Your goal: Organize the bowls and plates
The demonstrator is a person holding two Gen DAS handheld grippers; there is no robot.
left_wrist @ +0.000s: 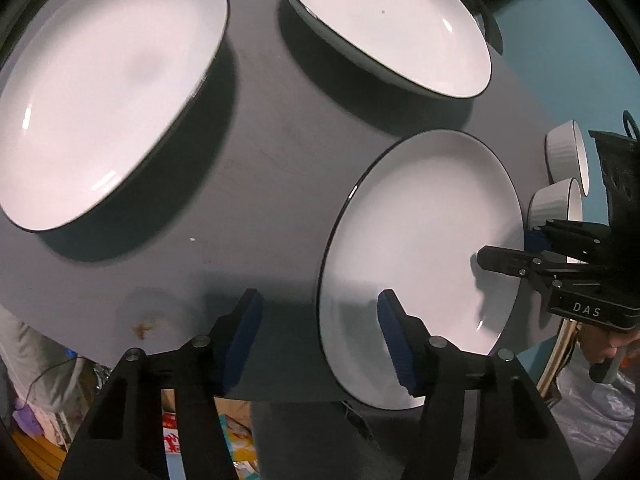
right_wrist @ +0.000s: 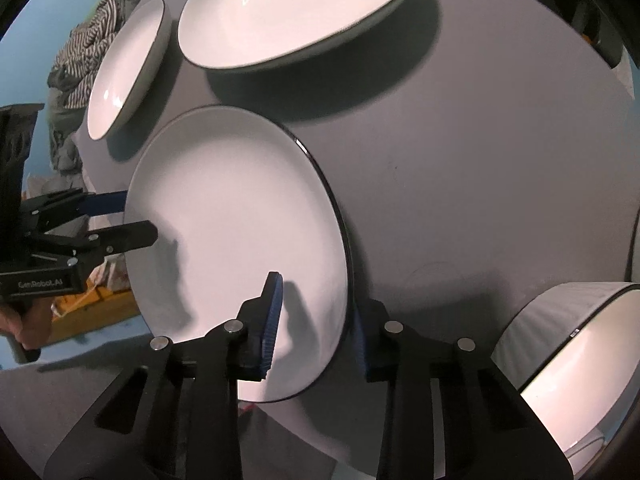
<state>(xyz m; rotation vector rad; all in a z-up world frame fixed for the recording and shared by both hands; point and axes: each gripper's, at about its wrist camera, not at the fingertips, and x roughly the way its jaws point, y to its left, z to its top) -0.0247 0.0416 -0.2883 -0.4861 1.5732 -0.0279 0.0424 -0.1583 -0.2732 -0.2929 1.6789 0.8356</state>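
The round grey table point(left_wrist: 272, 168) carries everything, and the crockery on it is spread out, so the sorting looks to be in an early phase: no stack of plates is visible in either view. Two large shallow white dishes with dark rims sit apart toward the far side, the left dish point(left_wrist: 108, 92) and the far dish point(left_wrist: 384, 24), each alone on the tabletop. Nearer the edge lies the flat white plate point(right_wrist: 236, 240), thin, glossy, with a fine black rim; it appears to overhang the table edge slightly at its near side, though the fisheye makes that hard to confirm. This plate seems to be the piece in hand. The right gripper point(right_wrist: 316, 320) straddles its rim, one blue-padded finger over the plate's face and the other beyond the edge with a visible gap, so its jaws stand parted and have not closed on the plate. The left gripper point(left_wrist: 320, 340) is likewise spread wide, one finger over the plate's opposite margin and the other over bare table, grasping nothing. Smallest are the ribbed white bowls: two sit side by side past the plate in the left view, the far bowl point(left_wrist: 564, 156) and the near bowl point(left_wrist: 552, 204), not nested. What remains, judging from this layout, is stacking the plates and gathering the bowls together.
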